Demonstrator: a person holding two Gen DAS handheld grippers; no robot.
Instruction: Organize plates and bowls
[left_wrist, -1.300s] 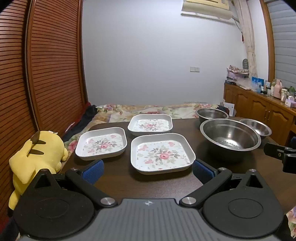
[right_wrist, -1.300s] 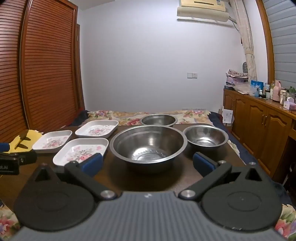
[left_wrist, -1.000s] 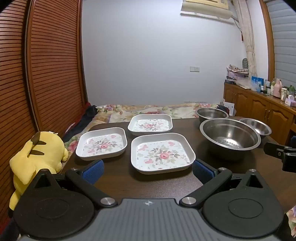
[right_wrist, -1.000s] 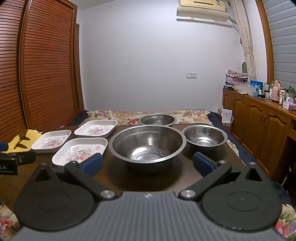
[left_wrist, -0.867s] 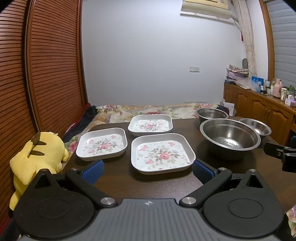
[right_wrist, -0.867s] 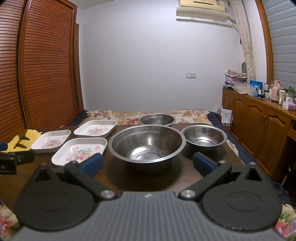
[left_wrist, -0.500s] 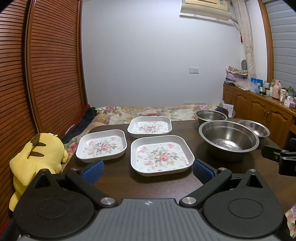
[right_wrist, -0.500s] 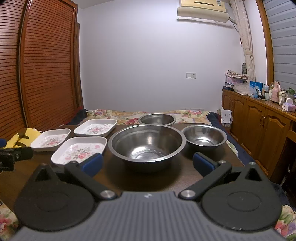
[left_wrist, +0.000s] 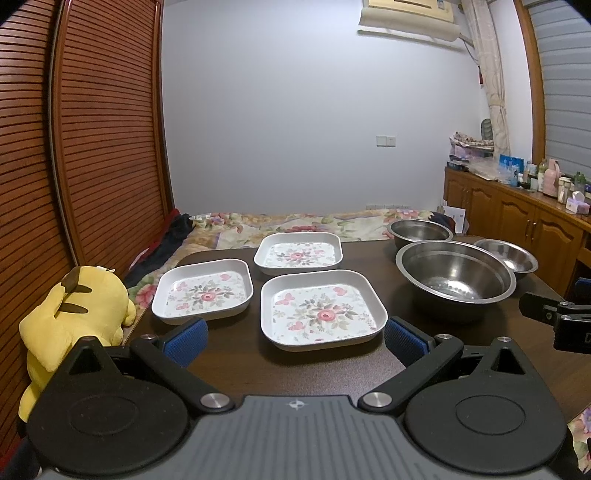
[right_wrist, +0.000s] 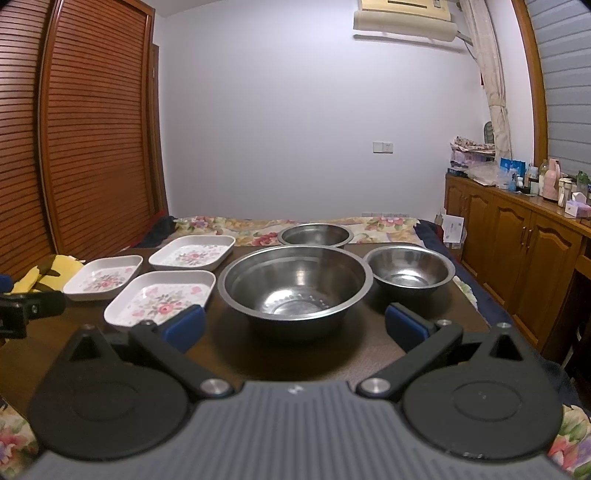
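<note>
Task progress: not yet started, judging from the layout. Nothing stacked, nothing nested.

Lying separately on the dark brown wooden table (left_wrist: 229, 354), at centre and centre-left of the left wrist view: 3 white square floral-print plates. Nearest floral plate (left_wrist: 320, 309) sitting at frame centre, left floral plate (left_wrist: 204, 291) just beside it, far floral plate (left_wrist: 298, 253) behind both. None overlapping.

Standing at centre-right of the same view: 3 round stainless-steel bowls. Large steel bowl (left_wrist: 455, 278) in front, far steel bowl (left_wrist: 419, 231) behind it, small steel bowl (left_wrist: 505, 255) at its right. Each upright and empty.

Left gripper (left_wrist: 293, 334): released, blue pads spread wide, hovering short of the nearest floral plate, grasping nothing. Right gripper (right_wrist: 293, 321): likewise released, pads spread to either side of the large steel bowl (right_wrist: 294, 282), grasping nothing.

Remaining, as a judgement: gathering the 3 plates into 1 stack and nesting the 2 smaller bowls into the large one.

View differences:
- Showing in the left wrist view only: the whole yellow plush toy (left_wrist: 70, 314) at lower left, off the table edge. Appearing in the right wrist view only as a yellow sliver at the left border.
- Showing in the right wrist view only: the full interior of the small steel bowl (right_wrist: 409, 270) and the far steel bowl (right_wrist: 314, 235), plus the table's right edge.
- Each view catching the other gripper's tip at its border.
</note>
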